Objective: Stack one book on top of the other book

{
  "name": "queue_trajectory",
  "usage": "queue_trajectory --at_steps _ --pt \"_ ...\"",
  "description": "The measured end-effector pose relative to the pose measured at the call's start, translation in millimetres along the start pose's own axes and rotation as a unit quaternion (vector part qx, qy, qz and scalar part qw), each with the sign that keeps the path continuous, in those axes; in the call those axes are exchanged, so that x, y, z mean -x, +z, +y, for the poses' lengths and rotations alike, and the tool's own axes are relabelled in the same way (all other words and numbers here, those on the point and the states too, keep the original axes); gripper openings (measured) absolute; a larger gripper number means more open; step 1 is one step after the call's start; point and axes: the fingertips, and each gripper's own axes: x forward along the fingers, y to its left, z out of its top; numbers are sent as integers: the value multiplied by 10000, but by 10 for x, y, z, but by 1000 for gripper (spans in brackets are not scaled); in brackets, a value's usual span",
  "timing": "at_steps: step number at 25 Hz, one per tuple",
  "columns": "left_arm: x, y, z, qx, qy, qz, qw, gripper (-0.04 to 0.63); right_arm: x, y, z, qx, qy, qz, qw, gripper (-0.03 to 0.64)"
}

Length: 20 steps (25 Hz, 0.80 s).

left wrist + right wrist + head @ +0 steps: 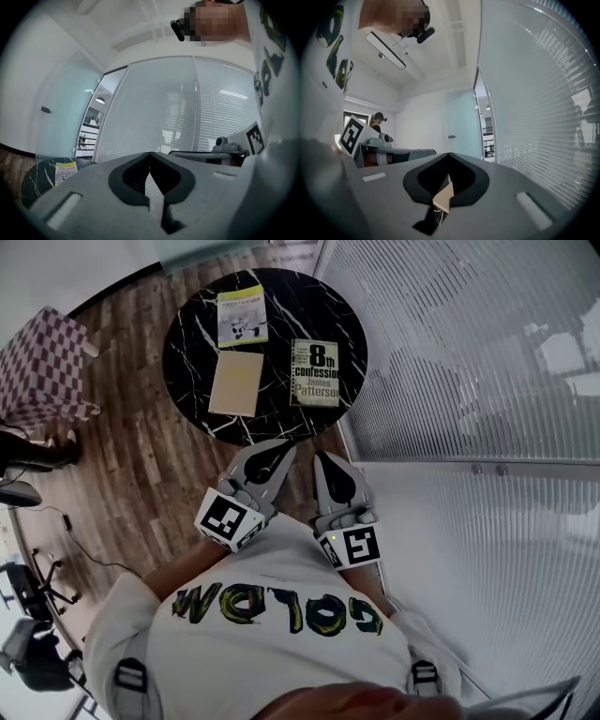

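Three books lie flat on a round black marble table (pixel 187 352): a yellow-green one (pixel 242 317) at the far side, a plain tan one (pixel 236 382) near the left, and a dark "8th confession" paperback (pixel 315 373) at the right. My left gripper (pixel 284 448) and right gripper (pixel 322 459) hover side by side just short of the table's near edge, both shut and empty. In the left gripper view the shut left gripper (pixel 150 155) fills the bottom, with the yellow-green book (pixel 64 171) at far left. Through the right gripper (pixel 449 156) a sliver of the tan book (pixel 445 196) shows.
A checked pink-and-white seat (pixel 42 367) stands left of the table on the wooden floor (pixel 122 484). A glass wall with blinds (pixel 469 362) runs along the right. Cables and a stand (pixel 33 587) lie at lower left. Another person (pixel 377 122) stands far off.
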Motion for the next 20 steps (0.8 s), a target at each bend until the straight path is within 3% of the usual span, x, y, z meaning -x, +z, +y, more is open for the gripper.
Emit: queue_trajectory --at_steps 10,20 --pt "-403 38 557 75 -84 46 9999 2 -604 21 -295 66 -66 67 9999 2" --pt "-562 -13 708 76 -77 160 9998 2 -797 -34 -428 -36 -60 105 9999 2"
